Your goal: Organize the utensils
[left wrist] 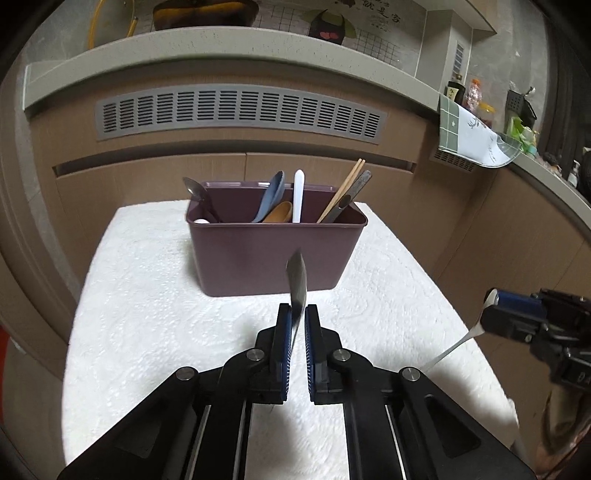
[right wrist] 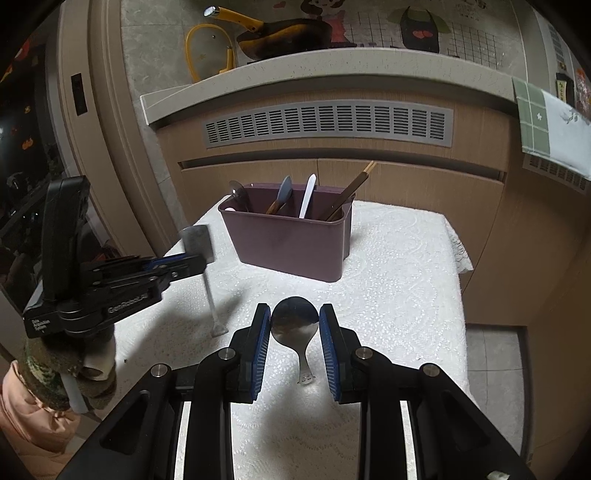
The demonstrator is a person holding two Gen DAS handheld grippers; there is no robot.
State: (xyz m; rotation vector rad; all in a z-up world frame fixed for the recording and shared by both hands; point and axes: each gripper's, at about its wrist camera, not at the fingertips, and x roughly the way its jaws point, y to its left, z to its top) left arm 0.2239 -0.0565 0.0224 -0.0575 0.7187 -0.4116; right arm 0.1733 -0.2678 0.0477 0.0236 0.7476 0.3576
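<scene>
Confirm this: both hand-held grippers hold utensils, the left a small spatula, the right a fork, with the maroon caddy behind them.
Not quite: the right hand-held gripper holds a metal spoon, not a fork, as the right wrist view shows. The left hand-held gripper does grip the spatula, and the maroon caddy stands behind.

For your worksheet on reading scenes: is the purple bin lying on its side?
No, the bin stands upright on the white cloth, its open top up and the utensils sticking out of it.

A home kitchen: a stone counter [right wrist: 332,70] at twelve o'clock carries a yellow-handled pan [right wrist: 280,33], with wood cabinets [right wrist: 332,177] below and bottles [left wrist: 474,96] at two o'clock.
</scene>
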